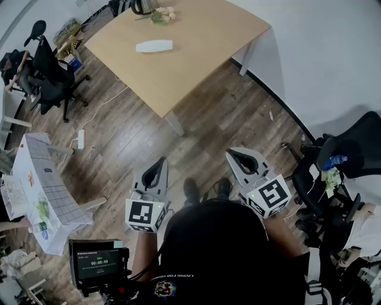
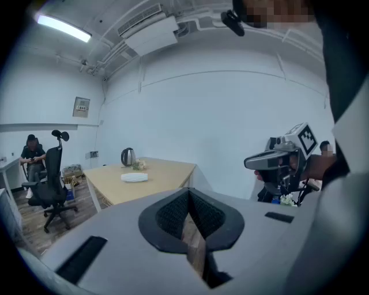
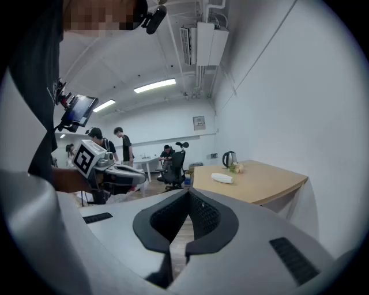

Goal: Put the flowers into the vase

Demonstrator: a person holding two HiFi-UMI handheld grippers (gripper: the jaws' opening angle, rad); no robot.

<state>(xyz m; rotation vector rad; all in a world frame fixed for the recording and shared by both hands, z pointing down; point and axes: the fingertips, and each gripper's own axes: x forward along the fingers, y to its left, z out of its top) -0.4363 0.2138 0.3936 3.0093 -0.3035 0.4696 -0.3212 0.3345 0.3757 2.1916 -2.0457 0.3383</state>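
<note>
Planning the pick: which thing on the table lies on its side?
The white vase; the kettle stands upright, with the flowers beside it.

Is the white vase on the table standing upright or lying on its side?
Lying on its side: the vase stretches long and low on the table, and the flowers lie apart from it.

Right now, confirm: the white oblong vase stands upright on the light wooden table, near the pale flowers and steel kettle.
Wrong: the white oblong vase lies on its side on the light wooden table, near the pale flowers and steel kettle, per the head view.
</note>
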